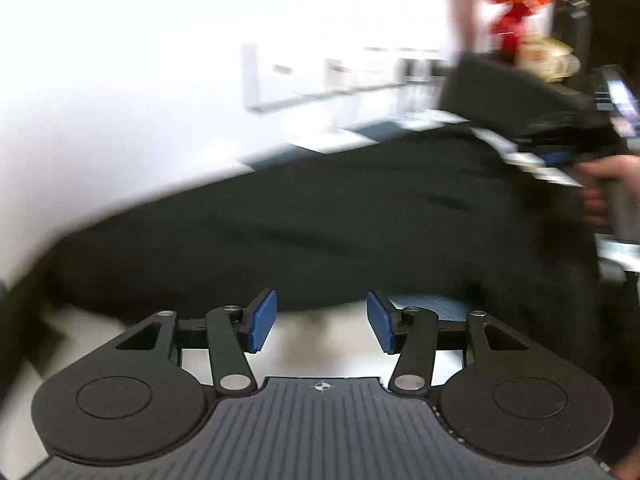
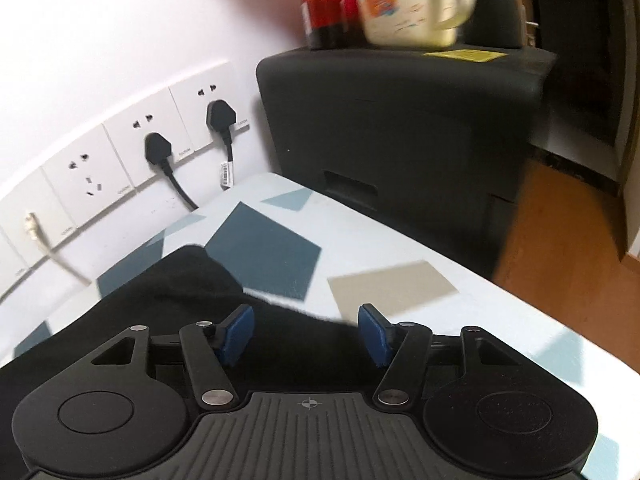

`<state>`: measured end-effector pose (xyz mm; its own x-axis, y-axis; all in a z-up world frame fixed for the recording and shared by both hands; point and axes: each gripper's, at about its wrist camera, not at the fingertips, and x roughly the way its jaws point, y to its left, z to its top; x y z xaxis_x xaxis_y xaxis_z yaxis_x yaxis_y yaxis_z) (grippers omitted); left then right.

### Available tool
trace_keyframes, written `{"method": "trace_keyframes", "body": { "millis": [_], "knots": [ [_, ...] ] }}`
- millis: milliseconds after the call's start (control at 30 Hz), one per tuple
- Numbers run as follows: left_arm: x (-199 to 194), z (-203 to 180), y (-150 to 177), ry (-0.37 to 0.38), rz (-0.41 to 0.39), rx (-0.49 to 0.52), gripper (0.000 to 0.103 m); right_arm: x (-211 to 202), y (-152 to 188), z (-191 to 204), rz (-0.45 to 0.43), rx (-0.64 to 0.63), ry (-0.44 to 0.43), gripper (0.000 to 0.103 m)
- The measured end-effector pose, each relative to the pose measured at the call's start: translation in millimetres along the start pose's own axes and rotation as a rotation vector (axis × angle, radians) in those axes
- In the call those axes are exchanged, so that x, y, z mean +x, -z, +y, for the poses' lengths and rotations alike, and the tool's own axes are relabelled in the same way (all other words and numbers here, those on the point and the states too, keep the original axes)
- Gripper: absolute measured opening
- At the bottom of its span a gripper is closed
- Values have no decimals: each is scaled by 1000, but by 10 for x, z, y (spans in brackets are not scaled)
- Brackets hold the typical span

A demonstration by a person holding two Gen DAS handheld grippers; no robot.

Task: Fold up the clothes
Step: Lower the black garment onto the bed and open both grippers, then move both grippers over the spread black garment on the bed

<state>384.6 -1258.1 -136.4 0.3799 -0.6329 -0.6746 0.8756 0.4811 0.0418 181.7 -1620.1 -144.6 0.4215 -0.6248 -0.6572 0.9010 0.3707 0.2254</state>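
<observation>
place: home room | cues: wall sockets (image 2: 148, 136); mug (image 2: 412, 4); patterned bedsheet (image 2: 380, 248); wooden floor (image 2: 560, 248)

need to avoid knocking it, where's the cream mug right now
In the right wrist view the cream mug sits top centre-right on the black cabinet, right beside the red bottle.

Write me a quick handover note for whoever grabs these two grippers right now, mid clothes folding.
Left gripper: jaws open, nothing between them, held clear just short of the black garment.
Right gripper: jaws open, over the garment's edge, pads not pressing on it.
Garment: spread on the patterned surface, near the wall sockets and a dark cabinet with a mug on top.
Done: how far folding has got cannot be told, since the left view is blurred.
Left: regrip an edge with both grippers and fold further.
</observation>
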Motion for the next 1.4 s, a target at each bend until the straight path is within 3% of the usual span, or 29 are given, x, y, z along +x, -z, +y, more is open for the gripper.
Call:
{"method": "trace_keyframes", "body": {
  "millis": [167,233,300,500,633,700,867,967,1200,1267,1400],
  "knots": [
    [626,401,-277,-172,79,-76,52,384,-124,188,11,-80,-2,55],
    [732,538,-252,-224,81,-126,67,417,-86,311,29,-147,-44,54],
    [714,636,-195,-261,77,-138,75,363,2,464,35,-251,-92,49],
    [468,866,37,-336,69,-127,76,99,374,831,26,-483,-192,48],
    [255,930,239,-391,72,-190,76,47,440,909,20,-499,-224,50],
    [200,895,321,-410,58,-218,76,96,408,901,26,-492,-233,58],
    [233,881,280,-421,70,-286,75,311,262,914,93,-484,-291,58],
    [128,881,296,-433,81,-262,76,400,167,906,100,-444,-237,59],
    [81,730,333,-482,70,-176,76,700,-151,534,21,-204,10,62],
    [78,739,325,-472,71,-205,76,748,-217,460,21,-166,48,64],
    [78,813,334,-444,64,-288,76,786,-240,499,24,-216,63,68]
  ]
}}
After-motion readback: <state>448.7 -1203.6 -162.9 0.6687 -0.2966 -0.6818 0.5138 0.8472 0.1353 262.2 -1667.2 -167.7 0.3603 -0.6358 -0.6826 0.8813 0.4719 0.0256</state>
